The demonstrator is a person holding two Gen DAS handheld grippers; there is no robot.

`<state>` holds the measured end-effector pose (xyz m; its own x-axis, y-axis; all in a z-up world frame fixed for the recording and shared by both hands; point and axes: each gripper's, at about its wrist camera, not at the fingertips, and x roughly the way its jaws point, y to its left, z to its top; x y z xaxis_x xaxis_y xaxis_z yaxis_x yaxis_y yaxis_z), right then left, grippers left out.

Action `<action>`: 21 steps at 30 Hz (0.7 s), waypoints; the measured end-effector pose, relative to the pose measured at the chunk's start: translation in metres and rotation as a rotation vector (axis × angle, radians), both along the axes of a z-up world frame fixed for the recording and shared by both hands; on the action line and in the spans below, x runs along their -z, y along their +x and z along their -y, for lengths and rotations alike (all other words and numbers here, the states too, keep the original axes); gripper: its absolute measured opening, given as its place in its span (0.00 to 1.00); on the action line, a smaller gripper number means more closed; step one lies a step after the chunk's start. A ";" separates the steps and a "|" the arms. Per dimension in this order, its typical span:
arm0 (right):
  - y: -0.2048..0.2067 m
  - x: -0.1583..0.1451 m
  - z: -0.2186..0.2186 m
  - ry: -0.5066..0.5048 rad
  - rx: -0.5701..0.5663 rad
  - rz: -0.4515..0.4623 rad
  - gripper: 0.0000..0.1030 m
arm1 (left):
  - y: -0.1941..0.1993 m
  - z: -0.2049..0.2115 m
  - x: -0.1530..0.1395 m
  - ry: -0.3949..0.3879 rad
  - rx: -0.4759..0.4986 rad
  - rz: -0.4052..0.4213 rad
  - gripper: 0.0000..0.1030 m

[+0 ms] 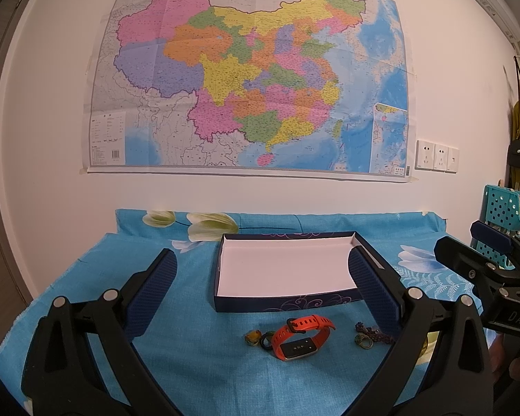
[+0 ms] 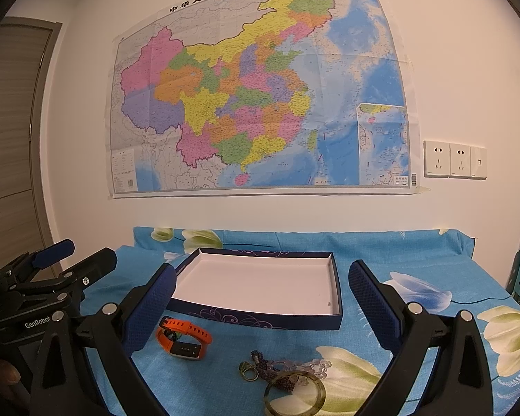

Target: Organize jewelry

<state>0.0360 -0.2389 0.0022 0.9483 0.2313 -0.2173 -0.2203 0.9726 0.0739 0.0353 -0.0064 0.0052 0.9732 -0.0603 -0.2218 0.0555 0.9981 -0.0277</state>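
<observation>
1. Your left gripper [image 1: 261, 286] has its fingers spread wide with nothing between them; your right gripper [image 2: 261, 298] is the same, wide apart and holding nothing.
2. The orange smartwatch [image 1: 300, 336] lies on the blue floral cloth [image 1: 197, 364] just ahead of and below your left fingertips, centred in the gap. The navy box [image 1: 284, 303] with its white floor sits right behind it, with nothing in it.
3. Judged by looks, the watch is light, its strap rubbery and springy. Take hold across the rigid case or pinch the buckled strap loop; the loop will likely flex.
4. 2 small rings [image 1: 258, 338] lie just left of the watch. They look hard, tiny and easy to flick away, so close slowly.
5. Below your right gripper lie a glassy bangle [image 2: 294, 393], a green-stoned ring [image 2: 249, 371] and a dark beaded bracelet [image 2: 265, 367], touching one another. The bangle seems stiff, slick and breakable; grip across its rim. The beaded piece will droop.
</observation>
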 end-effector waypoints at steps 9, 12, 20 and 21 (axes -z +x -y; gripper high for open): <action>0.005 0.007 0.008 -0.031 -0.036 -0.078 0.93 | 0.001 0.009 0.002 0.004 0.025 -0.012 0.95; 0.006 0.021 0.020 -0.069 -0.074 -0.170 0.93 | 0.000 0.015 0.008 0.012 0.063 -0.028 0.95; -0.004 0.069 0.038 -0.153 -0.110 -0.390 0.87 | 0.007 0.042 0.026 0.060 0.209 -0.110 0.95; -0.006 0.074 0.039 -0.155 -0.114 -0.404 0.86 | 0.007 0.044 0.028 0.069 0.219 -0.116 0.95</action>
